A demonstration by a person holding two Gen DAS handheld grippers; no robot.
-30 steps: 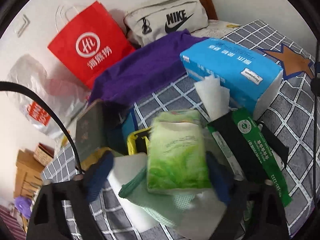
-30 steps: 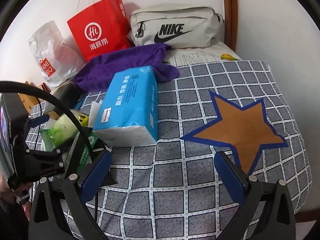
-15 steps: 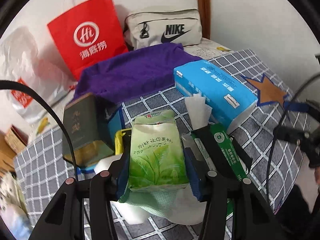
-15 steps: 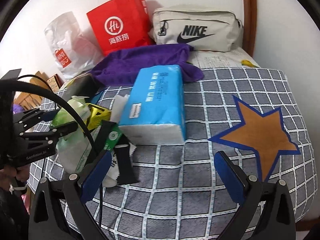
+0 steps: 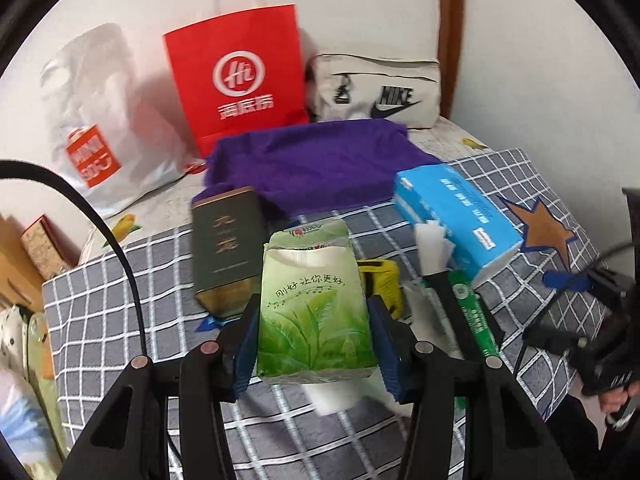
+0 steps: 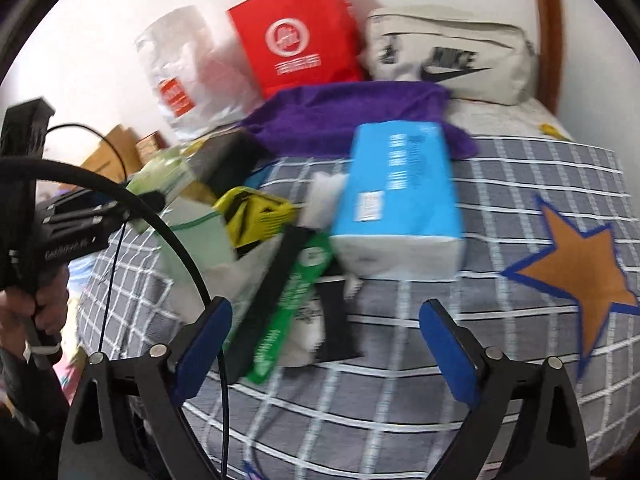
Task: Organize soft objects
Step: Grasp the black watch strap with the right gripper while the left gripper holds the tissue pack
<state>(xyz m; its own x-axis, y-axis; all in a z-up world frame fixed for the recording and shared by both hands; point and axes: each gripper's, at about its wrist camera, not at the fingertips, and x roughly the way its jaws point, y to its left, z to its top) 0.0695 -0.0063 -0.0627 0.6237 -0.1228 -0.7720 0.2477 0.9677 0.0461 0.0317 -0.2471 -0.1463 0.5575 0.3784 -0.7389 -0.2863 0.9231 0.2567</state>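
Left tool (image 5: 314, 344): clamped on the soft green plastic tissue pack (image 5: 316, 312), held above the checked quilted bed (image 5: 120, 304).
Slip risk: the slick, squashy film could be squeezed out.
Right tool (image 6: 324, 346): wide, closing slightly, nothing between; blurred.
Blue tissue block (image 6: 400, 200): beyond; loose sheets could be snagged.

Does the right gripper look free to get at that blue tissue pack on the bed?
Probably yes. The right gripper is empty with its fingers apart, and the blue tissue pack lies just ahead on the checked bedspread, its near end uncovered. Only a green-and-black strap lies off to one side.
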